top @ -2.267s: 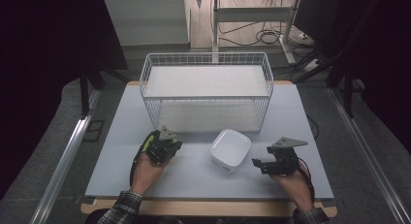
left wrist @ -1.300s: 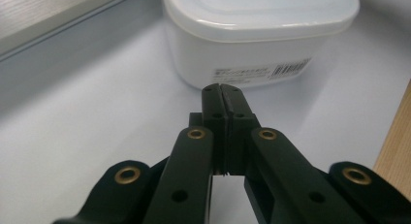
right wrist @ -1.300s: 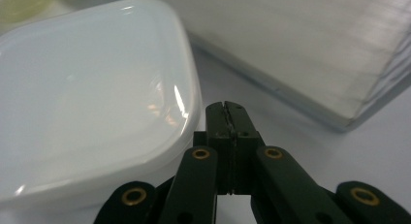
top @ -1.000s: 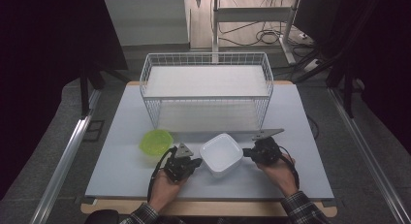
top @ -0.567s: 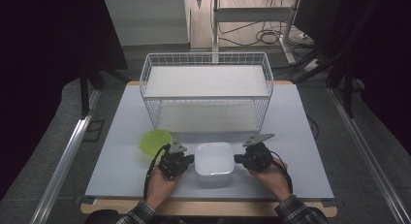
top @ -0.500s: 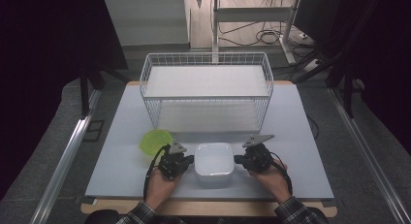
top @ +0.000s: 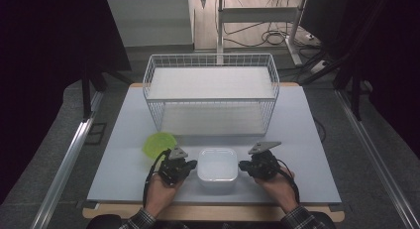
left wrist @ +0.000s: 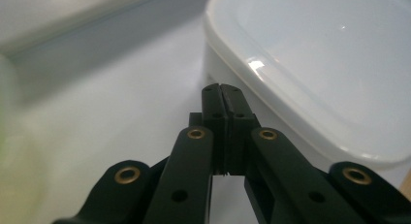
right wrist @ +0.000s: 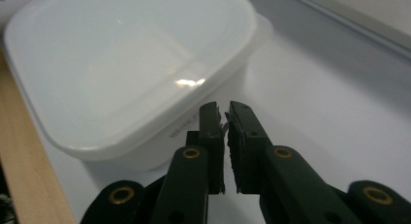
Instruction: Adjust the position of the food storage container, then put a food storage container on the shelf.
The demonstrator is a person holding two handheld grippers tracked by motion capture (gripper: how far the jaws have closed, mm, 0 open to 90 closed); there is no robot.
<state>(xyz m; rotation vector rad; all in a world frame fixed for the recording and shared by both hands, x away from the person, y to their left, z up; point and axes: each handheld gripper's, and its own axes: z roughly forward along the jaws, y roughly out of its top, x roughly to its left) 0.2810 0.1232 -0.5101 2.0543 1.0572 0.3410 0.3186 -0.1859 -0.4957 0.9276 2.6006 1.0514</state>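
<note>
A white square container [top: 217, 164] with a smooth lid stands near the table's front edge, between my two grippers. My left gripper [top: 192, 165] is shut and empty, its tips [left wrist: 223, 88] right at the container's [left wrist: 315, 64] left wall. On the opposite side, my right gripper [top: 242, 166] points at the right wall. Its jaws [right wrist: 223, 107] have just been opening and stand a narrow slit apart, with nothing between them, close to the container [right wrist: 126, 64]. Whether either gripper touches the wall I cannot tell.
A green bowl [top: 158, 143] sits on the white table top [top: 307, 130] just behind my left hand. A white wire basket [top: 213, 97] fills the back middle. The table's wooden front edge [right wrist: 19, 161] runs close by the container.
My left gripper left the green bowl and came to the container's left side. The right gripper moved in from the right. The container shifted slightly left and turned square.
</note>
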